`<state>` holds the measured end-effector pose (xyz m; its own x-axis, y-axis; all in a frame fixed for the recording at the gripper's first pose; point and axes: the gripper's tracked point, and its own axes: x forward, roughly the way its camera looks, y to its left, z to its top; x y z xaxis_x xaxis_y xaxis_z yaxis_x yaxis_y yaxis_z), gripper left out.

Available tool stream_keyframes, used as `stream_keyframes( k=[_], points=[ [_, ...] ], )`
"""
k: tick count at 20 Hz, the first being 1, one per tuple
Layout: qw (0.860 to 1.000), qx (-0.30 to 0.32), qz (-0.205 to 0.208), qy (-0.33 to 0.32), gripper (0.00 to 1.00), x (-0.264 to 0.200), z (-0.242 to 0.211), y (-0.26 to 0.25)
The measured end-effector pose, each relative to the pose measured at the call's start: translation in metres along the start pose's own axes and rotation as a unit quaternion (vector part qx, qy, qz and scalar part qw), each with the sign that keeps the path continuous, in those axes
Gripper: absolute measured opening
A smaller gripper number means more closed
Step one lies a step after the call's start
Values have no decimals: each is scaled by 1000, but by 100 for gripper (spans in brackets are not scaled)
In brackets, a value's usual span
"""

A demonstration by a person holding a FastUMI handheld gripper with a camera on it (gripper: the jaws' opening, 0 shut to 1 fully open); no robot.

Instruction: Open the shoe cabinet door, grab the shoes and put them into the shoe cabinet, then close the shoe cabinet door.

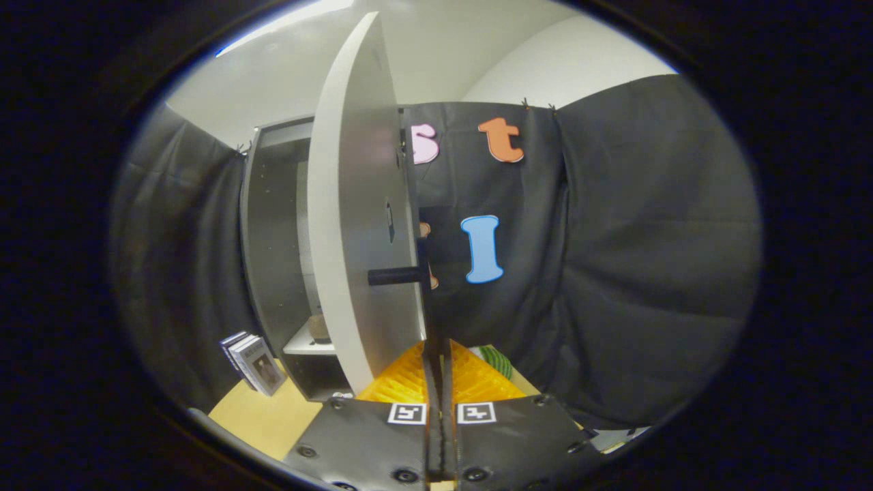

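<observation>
Swinging half open at centre frame, the cabinet door is standing edge-on just ahead of the gripper, whose fingers are pressed together on nothing. Door is looking like a stiff, light panel; its dark knob is the sensible grab point. Cabinet is sitting left of it; something small and unclear is lying on its shelf.

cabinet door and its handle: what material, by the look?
Cabinet door: probably painted or laminated board; smooth, matte, pale, flat slab, swung open edge-on. Handle: dark cylindrical peg, matte plastic or coated metal, can't tell which. Gripper just below it, jaws together, holding nothing.
</observation>
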<state>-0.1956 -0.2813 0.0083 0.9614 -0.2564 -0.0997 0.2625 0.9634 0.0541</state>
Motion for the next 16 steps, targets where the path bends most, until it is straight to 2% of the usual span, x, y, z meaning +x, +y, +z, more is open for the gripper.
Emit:
stream_keyframes(
  k=[4, 7, 10, 11, 13, 16],
  points=[
    [999, 2, 28, 18, 3, 1, -4, -12],
    [1000, -3, -3, 18, 3, -12, -5, -41],
    [998, 0, -51, 20, 3, -27, -9, -68],
    [998, 5, -53, 19, 3, -29, -10, -70],
    [999, 12, -49, 12, 2, -29, -2, -65],
    [1000, 15, -20, 11, 2, -38, -2, -37]
  ],
)
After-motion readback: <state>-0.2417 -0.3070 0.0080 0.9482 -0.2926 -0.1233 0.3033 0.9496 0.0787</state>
